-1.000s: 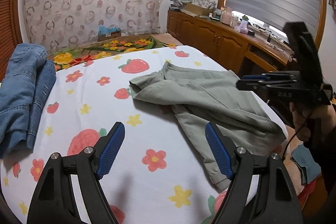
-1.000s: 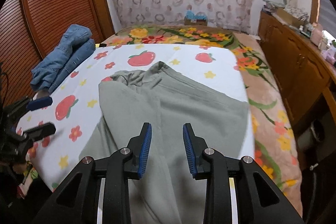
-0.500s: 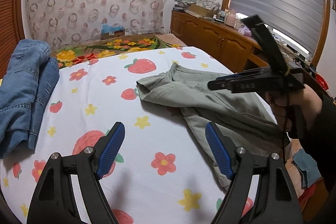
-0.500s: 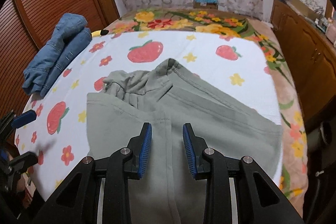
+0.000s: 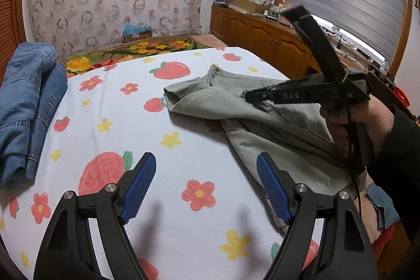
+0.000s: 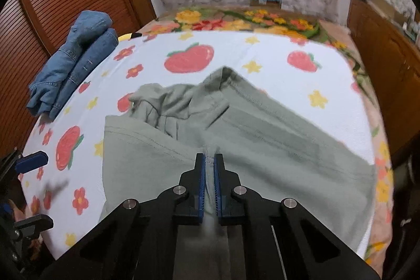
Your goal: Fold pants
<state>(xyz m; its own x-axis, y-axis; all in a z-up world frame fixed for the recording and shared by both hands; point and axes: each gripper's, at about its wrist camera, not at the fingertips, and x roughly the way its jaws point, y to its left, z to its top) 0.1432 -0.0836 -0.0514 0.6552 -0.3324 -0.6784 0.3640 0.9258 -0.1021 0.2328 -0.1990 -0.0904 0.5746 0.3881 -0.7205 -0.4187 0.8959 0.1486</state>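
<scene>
L wrist view: left gripper [image 5: 206, 186] wide open, empty, over the sheet [image 5: 110, 101]; green pants [image 5: 262, 122] rumpled to its right. R wrist view: right gripper [image 6: 209, 175], open a sec ago, now pinched on pants fabric at the centre seam, so the first fold looks ready to start.

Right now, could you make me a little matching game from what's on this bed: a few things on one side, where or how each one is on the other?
Things:
1. green pants
2. blue jeans
3. left tool
4. right tool

States:
A. bunched at the left edge of the bedsheet
B. jaws wide apart over bare sheet
C. spread rumpled across the middle and right of the sheet
D. closed on a fold of green fabric

Pairs: 1-C, 2-A, 3-B, 4-D
</scene>
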